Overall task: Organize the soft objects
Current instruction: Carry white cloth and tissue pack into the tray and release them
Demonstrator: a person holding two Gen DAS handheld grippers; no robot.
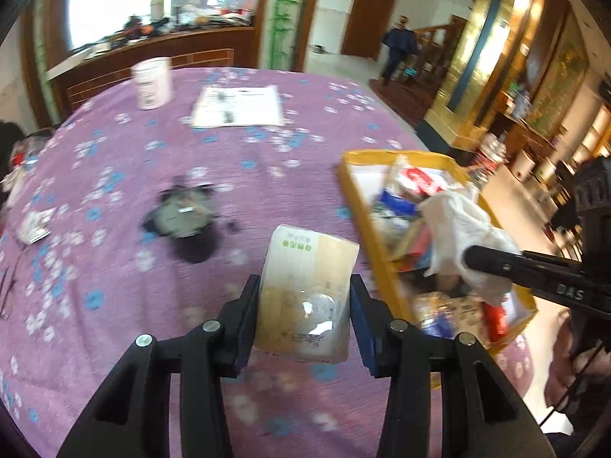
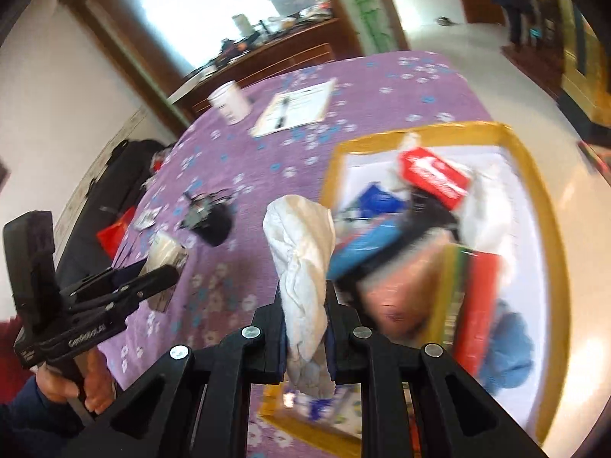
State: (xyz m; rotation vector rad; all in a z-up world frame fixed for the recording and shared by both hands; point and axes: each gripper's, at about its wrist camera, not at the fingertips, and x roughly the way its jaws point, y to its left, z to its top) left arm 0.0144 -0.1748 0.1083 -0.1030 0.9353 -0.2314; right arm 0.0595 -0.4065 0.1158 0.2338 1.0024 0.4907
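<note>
Left hand-held gripper [image 1: 304, 301] pinches a tissue pack [image 1: 305, 290]; right hand-held gripper [image 2: 305, 305] clamps a white cloth [image 2: 301, 252] (crumpled) beside the crowded yellow tray [image 2: 534, 191]; a dark pouch [image 1: 183, 217] lies on the purple surface [image 1: 114, 305].

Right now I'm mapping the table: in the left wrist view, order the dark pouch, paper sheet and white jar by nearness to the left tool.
1. Dark pouch, nearest the left tool, mid-table left.
2. Paper sheet, far centre.
3. White jar, far left, barely beyond.

The right tongs [image 2: 305, 328] clamp a crumpled white cloth [image 2: 301, 259] above the purple tabletop [image 2: 382, 91], beside the yellow-rimmed box [image 2: 534, 198] near its right edge.
</note>
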